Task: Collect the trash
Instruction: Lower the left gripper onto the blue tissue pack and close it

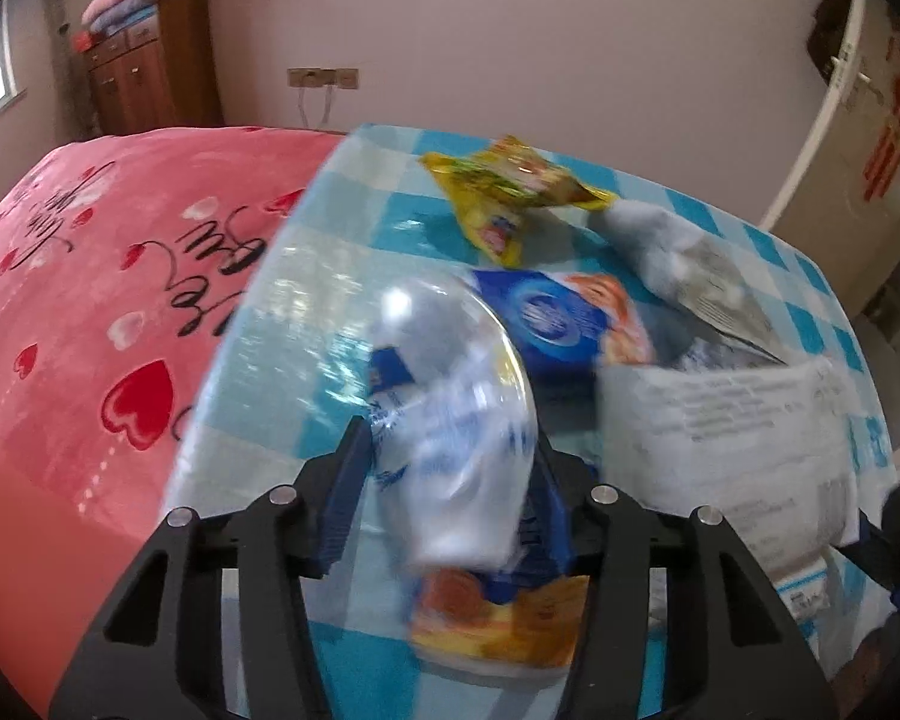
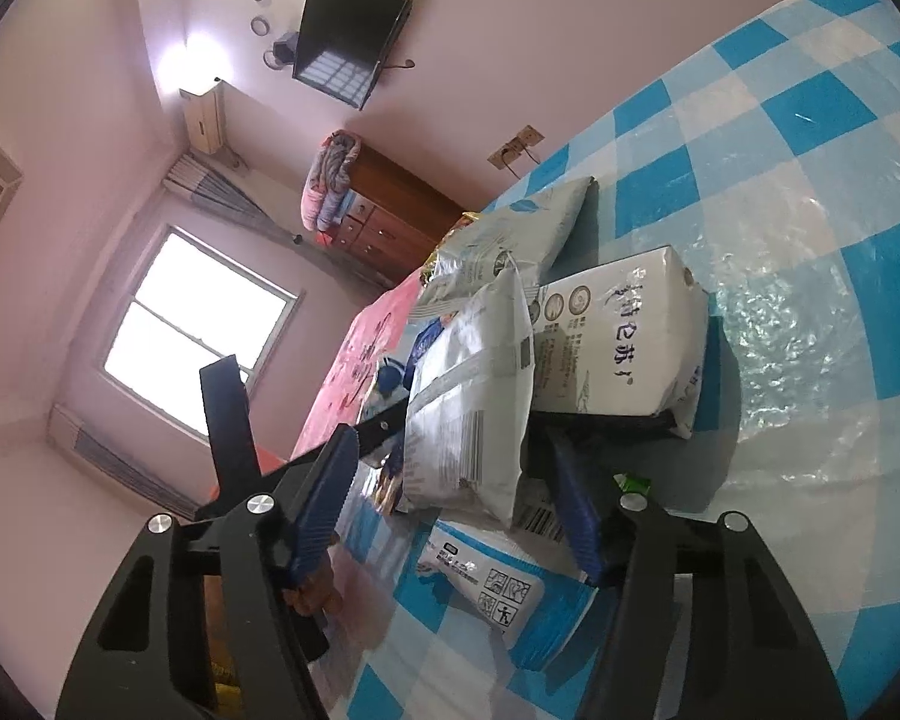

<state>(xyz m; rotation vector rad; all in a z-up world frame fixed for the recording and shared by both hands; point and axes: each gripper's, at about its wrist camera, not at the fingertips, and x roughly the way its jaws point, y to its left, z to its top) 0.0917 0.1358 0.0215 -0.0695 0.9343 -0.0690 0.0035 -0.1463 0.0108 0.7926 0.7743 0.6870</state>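
On the blue-and-white checked table (image 1: 342, 210), my left gripper (image 1: 450, 432) is shut on a crumpled clear plastic wrapper (image 1: 462, 420) with blue print, both blue pads pressed against its sides. An orange-yellow wrapper (image 1: 498, 618) lies under the jaws. My right gripper (image 2: 450, 441) is open around an upright silvery-white snack bag (image 2: 468, 408). The right pad is close to the bag and the left pad stands apart from it. A flat white-and-blue pack (image 2: 492, 582) lies below the right gripper.
More litter covers the table: a yellow snack bag (image 1: 510, 192), a grey bag (image 1: 678, 258), a blue wrapper (image 1: 558, 318) and a white printed bag (image 2: 618, 336). A pink heart-patterned bed (image 1: 90, 300) borders the table. The left gripper's black frame (image 2: 234, 420) crosses the right view.
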